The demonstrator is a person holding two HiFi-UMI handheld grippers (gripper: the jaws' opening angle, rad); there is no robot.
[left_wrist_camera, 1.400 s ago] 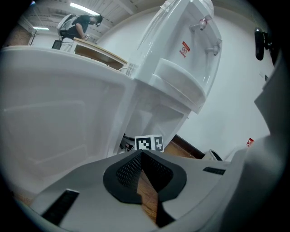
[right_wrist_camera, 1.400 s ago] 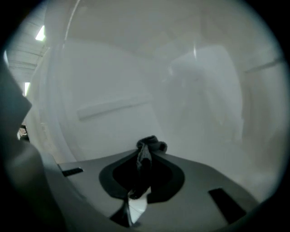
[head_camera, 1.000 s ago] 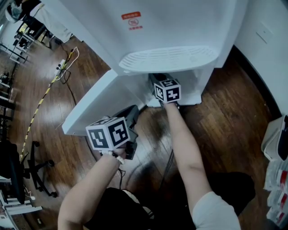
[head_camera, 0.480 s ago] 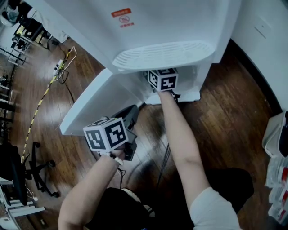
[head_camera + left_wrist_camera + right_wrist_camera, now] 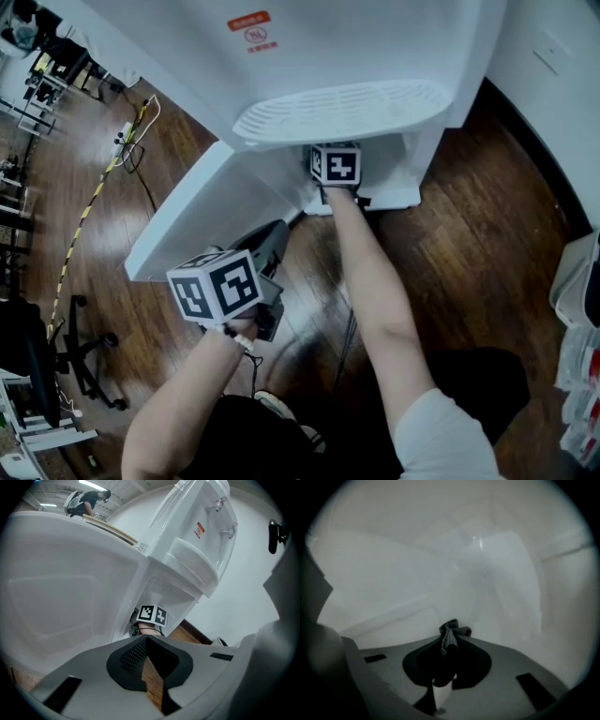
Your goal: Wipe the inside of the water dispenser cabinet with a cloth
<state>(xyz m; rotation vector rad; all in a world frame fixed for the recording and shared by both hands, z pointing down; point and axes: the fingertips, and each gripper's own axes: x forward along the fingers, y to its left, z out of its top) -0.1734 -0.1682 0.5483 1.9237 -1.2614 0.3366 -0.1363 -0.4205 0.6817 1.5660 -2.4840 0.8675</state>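
A: Changed vs 1 s ago?
B: Yep, pushed right hand-held gripper (image 5: pixel 448 644) deeper into cabinet (image 5: pixel 401 173), tucking marker cube (image 5: pixel 336 164) under drip tray (image 5: pixel 342 111). Dropped left hand-held gripper (image 5: pixel 147 641) a touch, outside by open door (image 5: pixel 202 211).
A: And the cloth (image 5: pixel 451 633)?
B: Clamped tight in right jaws, inside cabinet. Bunched dark tip poking just past them, close to white inner wall. Can't tell if touching.
A: Left one?
B: Clenched, holding nothing. Only wood floor (image 5: pixel 469 253) seen thru the slit.
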